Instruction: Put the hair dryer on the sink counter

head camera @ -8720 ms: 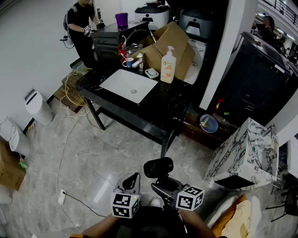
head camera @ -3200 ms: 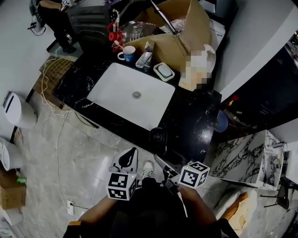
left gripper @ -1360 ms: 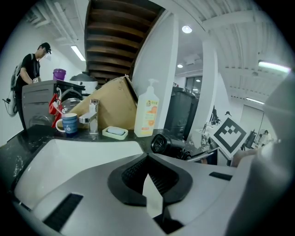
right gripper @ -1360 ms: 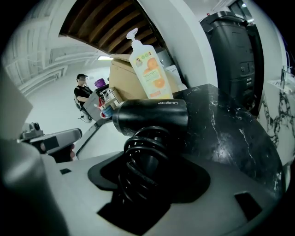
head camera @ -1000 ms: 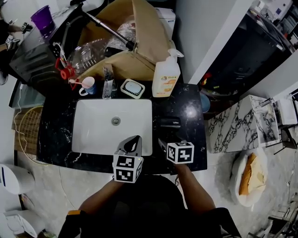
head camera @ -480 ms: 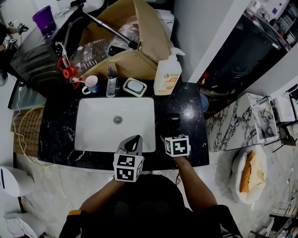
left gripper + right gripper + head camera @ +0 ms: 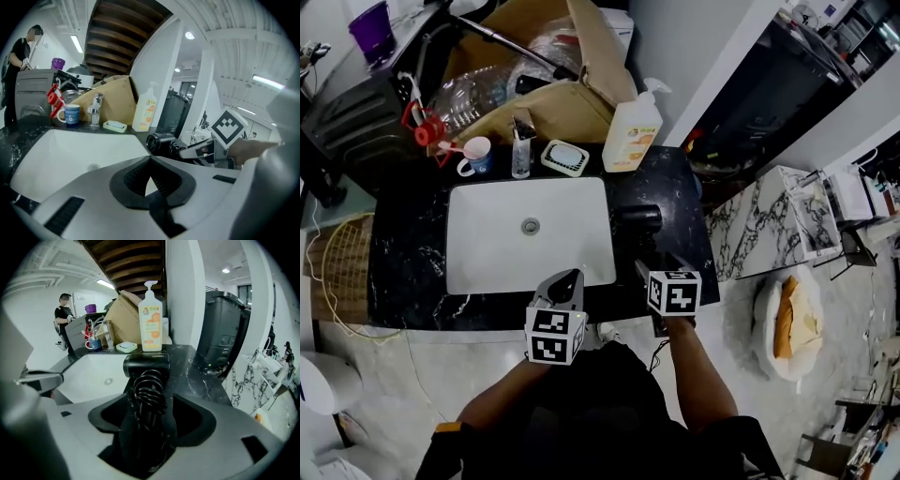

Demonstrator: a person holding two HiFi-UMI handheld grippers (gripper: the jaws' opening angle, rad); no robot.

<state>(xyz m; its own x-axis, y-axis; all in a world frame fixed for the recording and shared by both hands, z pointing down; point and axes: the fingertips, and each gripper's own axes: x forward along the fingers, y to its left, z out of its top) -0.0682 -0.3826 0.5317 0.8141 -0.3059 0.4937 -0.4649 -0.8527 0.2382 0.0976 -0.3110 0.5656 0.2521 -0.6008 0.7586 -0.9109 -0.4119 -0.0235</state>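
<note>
Placement looked all but finished: the hair dryer (image 7: 637, 215) lay on the black sink counter (image 7: 680, 192), just right of the white basin (image 7: 525, 234), and appeared to rest on the stone by its own weight. Its cord-wrapped handle (image 7: 150, 397) ran straight ahead from the right gripper (image 7: 649, 270) and away from the person, ending in the barrel, which lay crosswise with its round mouth turned toward the basin. The right gripper's jaws were opening, the handle between them but with dark gaps showing on either side, so the pads seemed to have let go. To get clear, that gripper would probably need to draw straight back along the handle's line, since a sideways pull might catch the cord loops. The left gripper (image 7: 565, 287) hovered over the counter's front edge beside the basin, its jaws together on nothing, and was the farther of the two from the dryer.
</note>
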